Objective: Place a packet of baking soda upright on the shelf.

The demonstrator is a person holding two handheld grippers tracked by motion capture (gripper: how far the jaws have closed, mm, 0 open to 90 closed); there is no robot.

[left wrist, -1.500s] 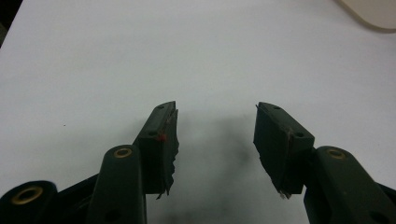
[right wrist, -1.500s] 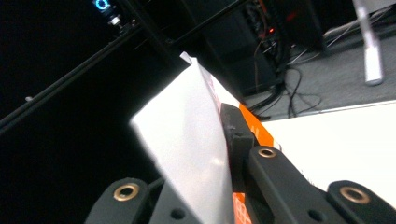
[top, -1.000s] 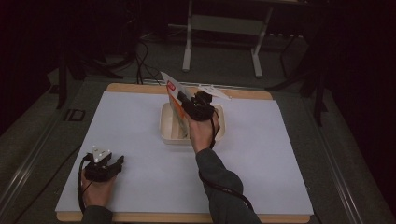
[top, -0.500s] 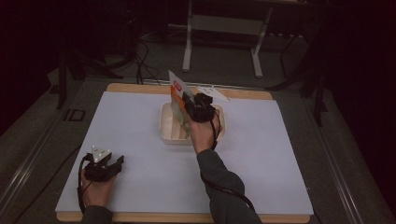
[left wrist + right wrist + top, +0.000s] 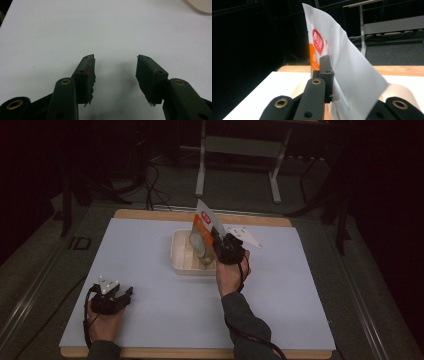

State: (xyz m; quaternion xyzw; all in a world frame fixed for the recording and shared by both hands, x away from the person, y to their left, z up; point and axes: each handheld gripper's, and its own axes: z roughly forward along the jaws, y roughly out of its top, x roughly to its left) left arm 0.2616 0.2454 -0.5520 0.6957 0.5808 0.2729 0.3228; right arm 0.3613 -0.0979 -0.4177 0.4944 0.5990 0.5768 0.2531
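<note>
A white and orange snack packet (image 5: 202, 226) with a red logo stands tilted over a cream tray (image 5: 180, 265) at the table's far middle. My right gripper (image 5: 220, 243) is shut on the packet's right side, the hand coming from the near side. In the right gripper view the packet (image 5: 347, 67) rises from between the jaws, the right gripper (image 5: 331, 77) pinching its lower part. My left gripper (image 5: 123, 295) rests on the white table surface at the near left, apart from the tray. The left gripper (image 5: 115, 72) is open with nothing between its jaws.
The white mat (image 5: 150, 245) covers a wooden table top (image 5: 150, 213), with wide bare room around the tray. A corner of the tray (image 5: 201, 3) shows in the left gripper view. A metal stand (image 5: 240, 150) and cables lie on the dark floor beyond the far edge.
My right hand has moved right and a little nearer with the packet, which now stands more upright over the tray. The left hand has not moved.
</note>
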